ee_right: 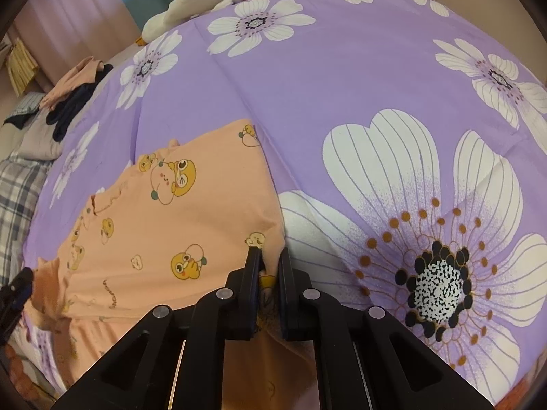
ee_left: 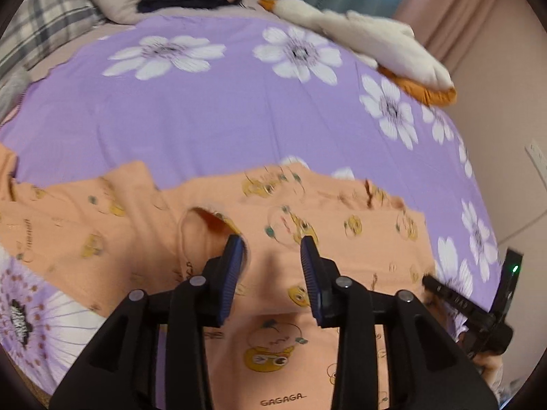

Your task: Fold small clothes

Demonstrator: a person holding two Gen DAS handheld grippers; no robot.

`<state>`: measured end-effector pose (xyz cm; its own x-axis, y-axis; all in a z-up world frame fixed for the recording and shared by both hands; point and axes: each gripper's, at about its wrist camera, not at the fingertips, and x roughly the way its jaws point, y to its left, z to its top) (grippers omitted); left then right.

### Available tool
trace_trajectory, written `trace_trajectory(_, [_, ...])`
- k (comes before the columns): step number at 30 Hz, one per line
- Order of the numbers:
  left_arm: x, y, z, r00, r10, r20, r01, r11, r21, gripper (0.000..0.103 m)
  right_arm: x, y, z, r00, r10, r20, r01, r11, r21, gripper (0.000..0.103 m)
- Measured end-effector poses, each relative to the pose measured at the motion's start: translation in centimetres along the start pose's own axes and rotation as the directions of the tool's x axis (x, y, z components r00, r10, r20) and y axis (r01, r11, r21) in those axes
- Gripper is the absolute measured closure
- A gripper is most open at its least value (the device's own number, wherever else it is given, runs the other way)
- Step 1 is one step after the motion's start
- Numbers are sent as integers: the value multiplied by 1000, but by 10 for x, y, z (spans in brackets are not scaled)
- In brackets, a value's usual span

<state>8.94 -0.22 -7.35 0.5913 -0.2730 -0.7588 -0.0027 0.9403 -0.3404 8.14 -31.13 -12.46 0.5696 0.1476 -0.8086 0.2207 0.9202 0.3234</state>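
Lying across the lower half of both views on a purple flowered bedspread [ee_left: 212, 112], the peach cartoon-print garment [ee_left: 273, 273] is looking light, soft and limp, so it is likely sagging wherever unsupported; hems and corners are the sensible holds. The right gripper [ee_right: 270, 266] is pinching its corner at lower centre, jaws together on cloth. The left gripper [ee_left: 271, 249] is hovering with jaws apart, nothing between them. "GAGAGA" is reading clearly at the bottom of the left view.

"GAGAGA" is printed in dark letters on the peach garment [ee_left: 273, 358], near its lower edge in the left wrist view. Other lettering on the fabric is too blurred to be read.
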Motion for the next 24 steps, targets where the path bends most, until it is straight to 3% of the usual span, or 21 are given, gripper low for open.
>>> trace_trajectory(3, [18, -4, -8, 998, 3, -58, -1, 1000, 23, 75, 0, 0, 0, 1000, 4, -1, -4, 1000, 4, 98])
trace_trajectory(7, [33, 1, -16, 993, 40, -108, -38, 999, 24, 76, 1, 0, 1, 1000, 9, -2, -9, 1000, 6, 98])
trace_trajectory(17, [29, 8, -31, 993, 70, -93, -71, 998, -4, 79, 1, -2, 1, 1000, 19, -6, -19, 1000, 6, 98])
trace_trajectory(24, [17, 21, -35, 995, 3, -104, -13, 996, -94, 79, 0, -5, 1, 1000, 30, -9, -30, 1000, 9, 98])
